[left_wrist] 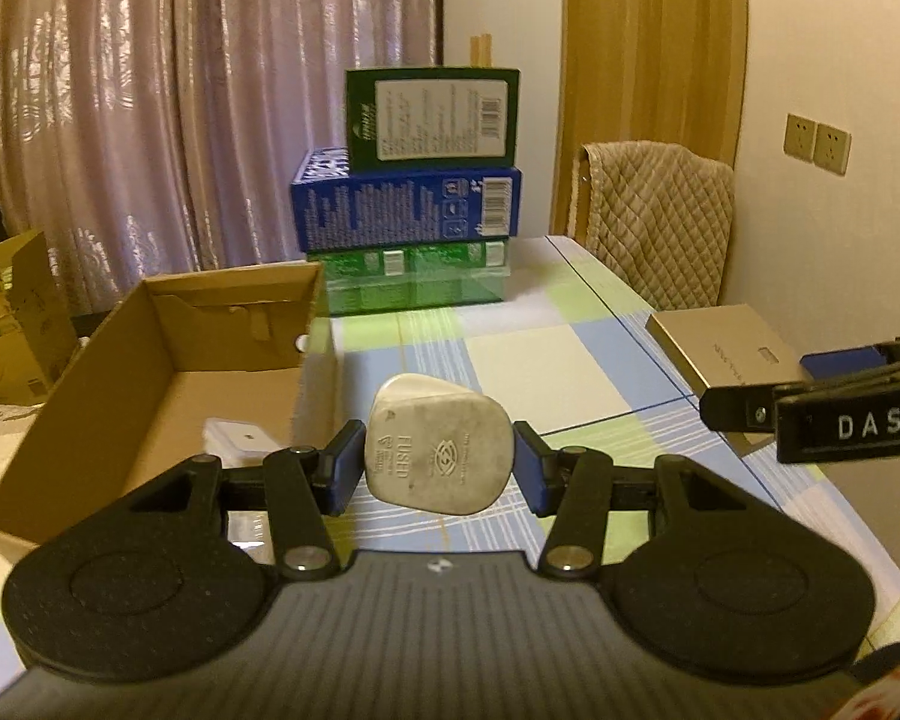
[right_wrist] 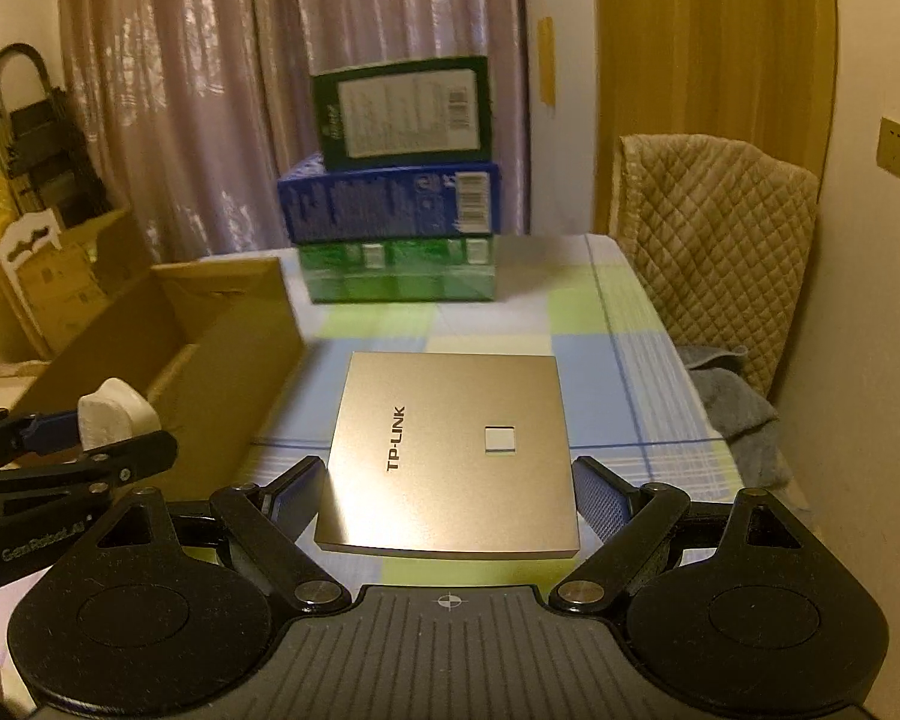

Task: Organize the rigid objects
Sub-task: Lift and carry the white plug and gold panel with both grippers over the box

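Plug [left_wrist: 435, 450] sits pinched between our left gripper [left_wrist: 435, 462] pads, box [left_wrist: 168, 324] just to its left. Router [right_wrist: 450, 456] is clamped across our right gripper [right_wrist: 450, 498]; held only at its near edge, it could tip and slip.

Between my left claw's [left_wrist: 438, 462] pads sits a scuffed white fused plug [left_wrist: 435, 450], flat face up. My right claw [right_wrist: 447, 495] grips a flat champagne-gold TP-LINK box [right_wrist: 450, 450], lifted level.
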A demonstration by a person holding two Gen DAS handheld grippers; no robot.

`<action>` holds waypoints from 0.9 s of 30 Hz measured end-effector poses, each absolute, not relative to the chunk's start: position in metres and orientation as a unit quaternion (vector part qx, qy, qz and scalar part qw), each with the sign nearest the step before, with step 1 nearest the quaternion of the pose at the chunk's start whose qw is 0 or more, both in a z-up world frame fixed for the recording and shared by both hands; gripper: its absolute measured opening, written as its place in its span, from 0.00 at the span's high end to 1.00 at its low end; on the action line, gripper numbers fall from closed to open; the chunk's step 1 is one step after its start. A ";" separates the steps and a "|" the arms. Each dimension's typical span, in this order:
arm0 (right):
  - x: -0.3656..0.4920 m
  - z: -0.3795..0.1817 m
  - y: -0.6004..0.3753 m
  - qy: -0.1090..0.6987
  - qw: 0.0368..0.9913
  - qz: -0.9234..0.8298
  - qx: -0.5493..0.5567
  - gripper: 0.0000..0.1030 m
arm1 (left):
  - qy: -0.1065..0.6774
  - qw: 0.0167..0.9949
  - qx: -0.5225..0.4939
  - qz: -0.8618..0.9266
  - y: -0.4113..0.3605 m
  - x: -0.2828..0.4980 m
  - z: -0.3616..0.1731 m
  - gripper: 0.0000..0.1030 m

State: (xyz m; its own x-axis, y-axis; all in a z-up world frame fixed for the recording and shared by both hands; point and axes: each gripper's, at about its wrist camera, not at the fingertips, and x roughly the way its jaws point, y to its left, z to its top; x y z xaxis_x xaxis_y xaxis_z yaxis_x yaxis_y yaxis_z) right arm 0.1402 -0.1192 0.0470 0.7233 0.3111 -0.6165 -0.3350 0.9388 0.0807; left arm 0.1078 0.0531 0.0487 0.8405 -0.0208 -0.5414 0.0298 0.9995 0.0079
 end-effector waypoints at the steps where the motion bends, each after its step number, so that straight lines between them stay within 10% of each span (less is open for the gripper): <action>1: 0.137 0.050 -0.115 0.327 0.928 0.176 -0.019 0.18 | 0.280 0.960 0.007 -0.011 0.056 0.104 0.052 0.55; 27: 0.089 0.063 -0.028 0.323 0.913 0.249 -0.018 0.18 | 0.272 0.962 -0.003 0.039 0.131 0.040 0.086 0.55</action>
